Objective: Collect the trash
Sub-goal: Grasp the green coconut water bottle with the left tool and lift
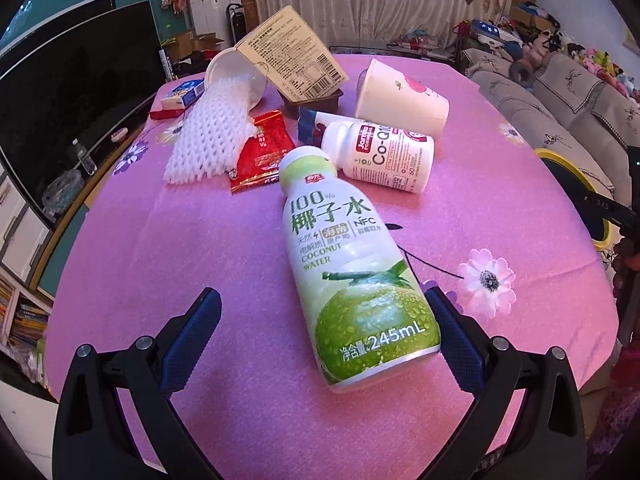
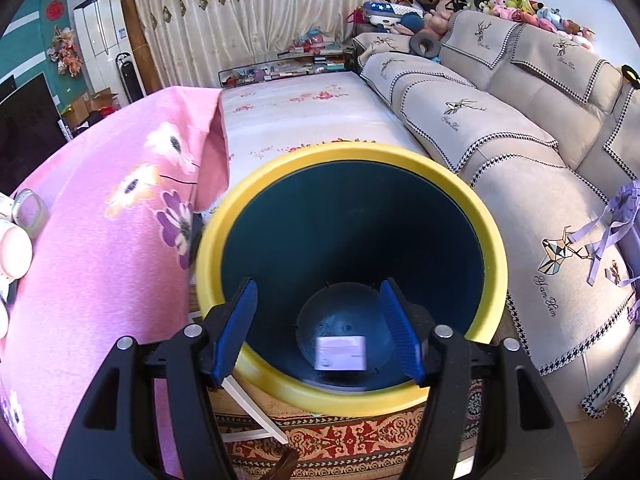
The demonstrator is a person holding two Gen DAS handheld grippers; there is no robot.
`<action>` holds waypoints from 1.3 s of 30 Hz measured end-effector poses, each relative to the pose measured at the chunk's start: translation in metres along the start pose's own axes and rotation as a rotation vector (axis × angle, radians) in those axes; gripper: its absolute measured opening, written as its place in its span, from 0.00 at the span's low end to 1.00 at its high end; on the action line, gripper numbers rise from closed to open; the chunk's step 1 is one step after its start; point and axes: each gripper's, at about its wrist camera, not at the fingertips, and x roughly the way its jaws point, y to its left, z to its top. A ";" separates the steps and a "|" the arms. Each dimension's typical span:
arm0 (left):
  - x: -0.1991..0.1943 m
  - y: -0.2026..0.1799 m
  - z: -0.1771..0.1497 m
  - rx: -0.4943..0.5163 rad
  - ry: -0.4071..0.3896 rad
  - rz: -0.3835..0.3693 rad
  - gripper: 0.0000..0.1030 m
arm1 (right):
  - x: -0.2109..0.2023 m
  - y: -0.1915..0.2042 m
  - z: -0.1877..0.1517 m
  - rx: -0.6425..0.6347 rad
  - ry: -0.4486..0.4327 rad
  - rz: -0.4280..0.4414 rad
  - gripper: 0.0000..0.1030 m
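A coconut water bottle lies on its side on the pink tablecloth, its base between the fingers of my left gripper, which is open; the pads do not press on it. Behind it lie a white supplement bottle, a paper cup, a red wrapper, white foam netting and a cardboard sleeve. My right gripper hangs open over a yellow-rimmed dark bin, with nothing between its fingers. A small white box lies on the bin's bottom.
The bin stands off the table's right edge, between the table and a grey sofa. A white bowl, a dark tray and a blue-white box sit at the table's far side. A patterned rug covers the floor.
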 end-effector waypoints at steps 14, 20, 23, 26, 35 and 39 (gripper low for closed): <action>-0.012 0.029 -0.016 -0.013 -0.152 -0.008 0.56 | -0.023 0.010 -0.004 -0.010 -0.046 0.037 0.59; -0.042 0.030 -0.006 0.082 -0.291 0.069 0.54 | -0.032 0.010 -0.001 -0.010 -0.066 0.048 0.59; -0.055 0.036 0.004 0.090 -0.332 0.068 0.53 | -0.036 0.012 0.000 -0.012 -0.076 0.055 0.59; -0.064 0.037 0.011 0.105 -0.353 0.076 0.53 | -0.038 0.015 0.001 -0.017 -0.081 0.060 0.59; -0.082 0.026 0.013 0.163 -0.367 0.027 0.52 | -0.047 0.015 -0.002 -0.015 -0.090 0.079 0.59; -0.091 0.015 0.018 0.194 -0.376 -0.016 0.51 | -0.052 0.011 -0.003 -0.005 -0.101 0.088 0.59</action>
